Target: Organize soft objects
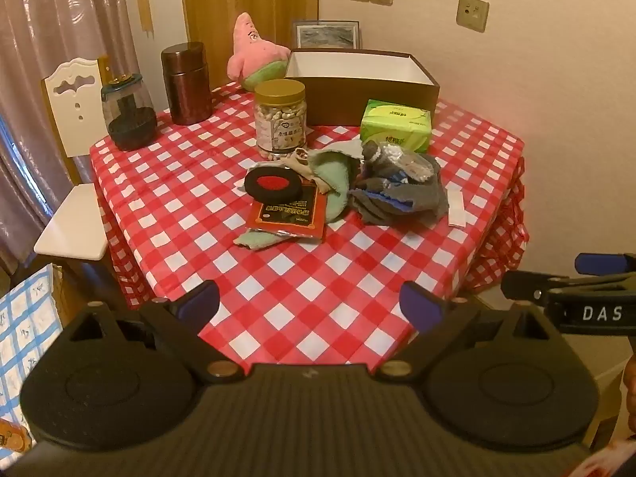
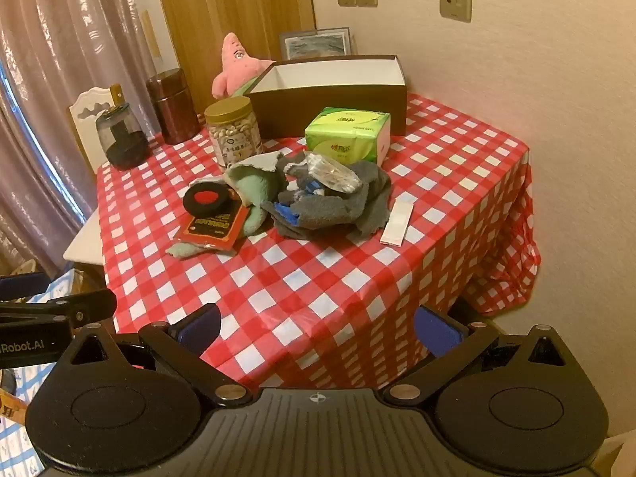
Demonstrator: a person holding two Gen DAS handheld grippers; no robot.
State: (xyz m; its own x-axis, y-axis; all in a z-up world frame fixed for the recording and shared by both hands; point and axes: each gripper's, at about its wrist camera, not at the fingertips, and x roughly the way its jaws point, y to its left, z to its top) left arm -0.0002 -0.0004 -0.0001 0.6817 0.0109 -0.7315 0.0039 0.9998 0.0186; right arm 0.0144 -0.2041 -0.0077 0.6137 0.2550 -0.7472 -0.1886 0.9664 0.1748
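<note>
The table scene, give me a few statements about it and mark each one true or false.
1. The brown box is open and looks empty. True.
2. The pink plush lies inside the box. False: it sits on the table behind the nut jar, outside the box.
3. Both grippers are open and hold nothing. True: the left gripper and right gripper hover over the near table edge.
4. The tissue pack is blue. False: it is green.
5. A grey cloth lies in the pile at the table's middle. True.
</note>
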